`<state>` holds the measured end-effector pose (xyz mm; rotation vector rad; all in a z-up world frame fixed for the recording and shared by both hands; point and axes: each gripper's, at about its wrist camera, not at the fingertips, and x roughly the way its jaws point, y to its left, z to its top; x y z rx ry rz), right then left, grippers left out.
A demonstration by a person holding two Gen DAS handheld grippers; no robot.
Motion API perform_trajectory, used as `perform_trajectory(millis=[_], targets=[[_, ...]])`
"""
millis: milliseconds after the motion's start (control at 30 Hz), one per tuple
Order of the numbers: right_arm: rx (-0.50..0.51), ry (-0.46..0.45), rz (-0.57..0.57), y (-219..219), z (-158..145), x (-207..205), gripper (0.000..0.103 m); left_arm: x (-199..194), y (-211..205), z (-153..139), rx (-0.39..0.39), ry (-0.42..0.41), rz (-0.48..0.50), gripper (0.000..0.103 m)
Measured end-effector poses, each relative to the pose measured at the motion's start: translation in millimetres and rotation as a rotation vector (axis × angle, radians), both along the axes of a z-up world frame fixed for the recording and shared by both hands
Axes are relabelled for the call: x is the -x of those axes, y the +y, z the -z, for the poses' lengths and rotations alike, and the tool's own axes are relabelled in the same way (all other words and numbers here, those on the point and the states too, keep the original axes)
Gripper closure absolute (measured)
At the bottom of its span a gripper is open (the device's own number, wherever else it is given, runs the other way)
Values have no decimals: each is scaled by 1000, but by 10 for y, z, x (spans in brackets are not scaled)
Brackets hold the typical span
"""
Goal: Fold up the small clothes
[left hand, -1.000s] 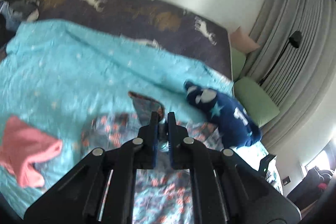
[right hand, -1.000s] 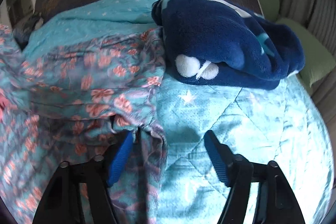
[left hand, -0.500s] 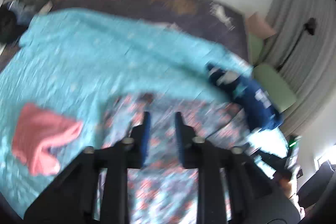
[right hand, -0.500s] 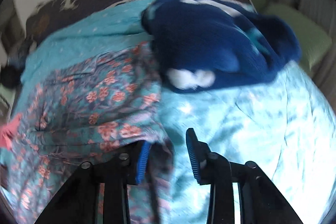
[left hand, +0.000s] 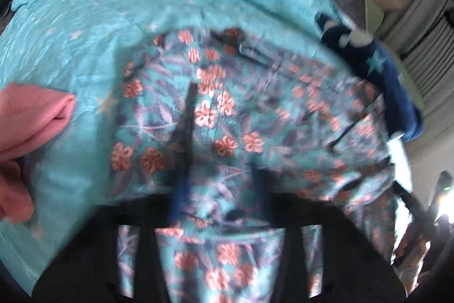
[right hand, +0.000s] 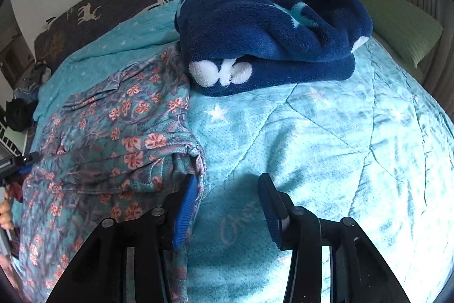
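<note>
While the left view is badly smeared, the left gripper [left hand: 221, 161] seems to have dropped low over the floral garment [right hand: 113, 132], jaws apparently apart and empty. The right gripper [right hand: 227, 203], just reopened, stands half-open beside the garment's right edge on the turquoise quilt [right hand: 326, 146].

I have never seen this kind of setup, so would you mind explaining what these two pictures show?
A person holds a two-finger tool in each hand; each carries a wide-angle camera looking along its fingers. One picture is from the left tool, blurred, its fingers apparently apart over a floral garment. The other is from the right tool, open and just widening, nothing pinched, the garment's edge beside one finger. On the turquoise quilt also lie a navy fleece and a pink garment.
</note>
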<state>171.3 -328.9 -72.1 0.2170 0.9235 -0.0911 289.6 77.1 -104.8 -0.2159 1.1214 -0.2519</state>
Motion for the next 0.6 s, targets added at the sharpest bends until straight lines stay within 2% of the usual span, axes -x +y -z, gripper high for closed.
perform_trajectory(millis=[33,100,200,267,333,400,467,600], targets=[[11,0,-3,23,-1,7,53,-21,-2,33,8,16,-9,98],[36,3,-12,66,4,7,52,39,48,-73,31,-14,-32,98],[35,2,-20,60,4,4,52,301,256,-671,119,-193,-78,98],[21,1,-18,51,6,9,51,486,382,-1023,127,-304,-93,98],[22,-4,-17,41,9,10,51,581,438,-1176,114,-349,-82,98],[32,-5,-20,64,13,11,49,600,429,-1104,49,-331,-69,97],[37,-3,-23,74,6,12,48,548,421,-882,7,-259,-70,96],[4,-7,-25,35,-85,36,47,451,454,-470,-34,-139,-110,95]])
